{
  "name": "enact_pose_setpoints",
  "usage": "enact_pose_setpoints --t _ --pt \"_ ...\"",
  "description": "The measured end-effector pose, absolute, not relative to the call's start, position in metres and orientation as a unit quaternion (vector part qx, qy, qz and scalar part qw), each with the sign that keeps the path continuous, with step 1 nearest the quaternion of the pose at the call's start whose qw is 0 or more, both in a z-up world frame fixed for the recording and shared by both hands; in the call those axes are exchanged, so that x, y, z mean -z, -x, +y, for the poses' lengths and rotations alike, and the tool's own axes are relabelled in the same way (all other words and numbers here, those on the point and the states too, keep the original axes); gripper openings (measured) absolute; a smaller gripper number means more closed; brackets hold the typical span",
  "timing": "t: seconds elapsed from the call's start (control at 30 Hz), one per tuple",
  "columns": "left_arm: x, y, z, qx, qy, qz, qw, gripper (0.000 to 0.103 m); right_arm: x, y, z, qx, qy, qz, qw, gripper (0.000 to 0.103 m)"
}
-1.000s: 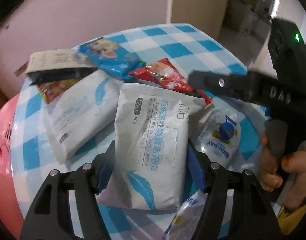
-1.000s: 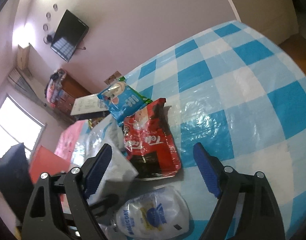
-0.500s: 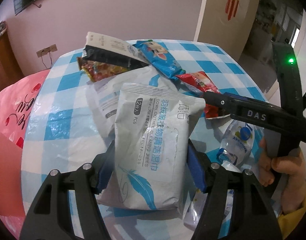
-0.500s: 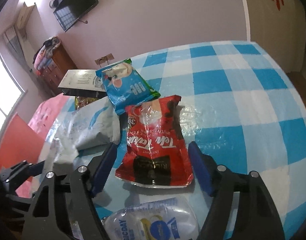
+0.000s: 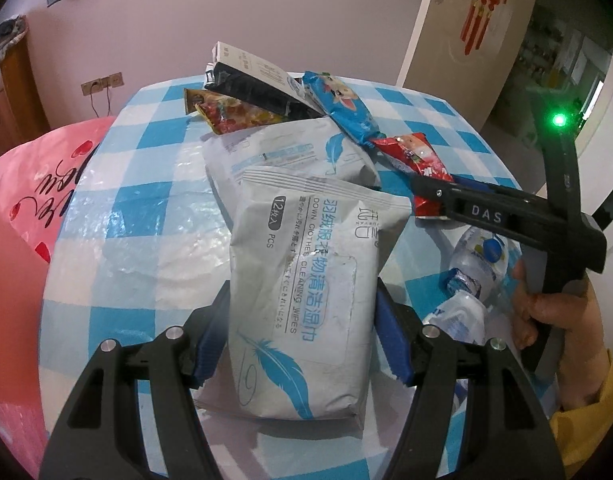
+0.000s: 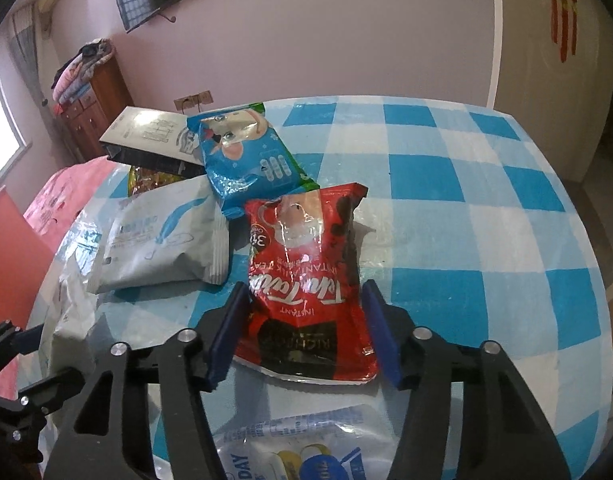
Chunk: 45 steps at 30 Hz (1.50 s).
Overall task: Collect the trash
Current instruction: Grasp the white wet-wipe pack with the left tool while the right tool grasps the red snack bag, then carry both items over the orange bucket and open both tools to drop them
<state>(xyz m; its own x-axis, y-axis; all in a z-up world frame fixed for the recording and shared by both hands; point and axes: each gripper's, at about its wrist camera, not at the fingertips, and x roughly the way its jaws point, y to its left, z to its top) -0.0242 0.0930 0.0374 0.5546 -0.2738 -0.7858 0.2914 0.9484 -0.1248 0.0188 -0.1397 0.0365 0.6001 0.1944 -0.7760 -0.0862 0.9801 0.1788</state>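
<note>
Pinching white wipes pack (image 5: 302, 296) across width, left gripper (image 5: 298, 336) jaws clamped, pack lifted above table (image 5: 146, 208); soft, light, crushable. Right gripper (image 6: 302, 336) jaws spread, straddling red tea pouch (image 6: 306, 264) flat on table; slick foil, grip lower edges

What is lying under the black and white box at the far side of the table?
Under the black and white box lies a yellow and red snack bag; only its near part shows. The box's right end is hidden behind the blue snack bag. Anything else beneath is covered.

Clear bag (image 6: 298, 452) — cut off by bottom edge — label unreadable.
</note>
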Motion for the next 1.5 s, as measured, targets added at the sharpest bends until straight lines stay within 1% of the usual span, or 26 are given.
enact_pose_setpoints --t 0.13,0.37,0.63,0.93,1.2,1.5 --pt "-0.038 0.030 0.099 0.163 -0.002 0.443 0.882 0.067 -0.037 -0.018 -0.142 -0.082 -0.065 0.440 0.892 0.048" --pt "-0.040 0.039 0.105 0.165 0.005 0.439 0.883 0.067 -0.041 -0.008 -0.158 -0.080 -0.107 0.427 0.894 0.047" --pt "-0.055 0.052 0.106 0.176 0.010 0.418 0.891 0.067 -0.068 0.013 -0.168 -0.073 -0.122 0.404 0.904 0.047" --pt "-0.084 0.072 0.119 0.175 0.017 0.383 0.907 0.067 -0.101 0.036 -0.163 -0.095 -0.150 0.392 0.902 0.047" --pt "-0.122 0.088 0.157 0.143 0.032 0.338 0.930 0.067 -0.142 0.046 -0.116 -0.166 -0.154 0.386 0.894 0.047" --pt "-0.168 0.106 0.245 0.039 0.067 0.290 0.954 0.067 -0.190 0.041 -0.008 -0.296 -0.125 0.379 0.868 0.047"
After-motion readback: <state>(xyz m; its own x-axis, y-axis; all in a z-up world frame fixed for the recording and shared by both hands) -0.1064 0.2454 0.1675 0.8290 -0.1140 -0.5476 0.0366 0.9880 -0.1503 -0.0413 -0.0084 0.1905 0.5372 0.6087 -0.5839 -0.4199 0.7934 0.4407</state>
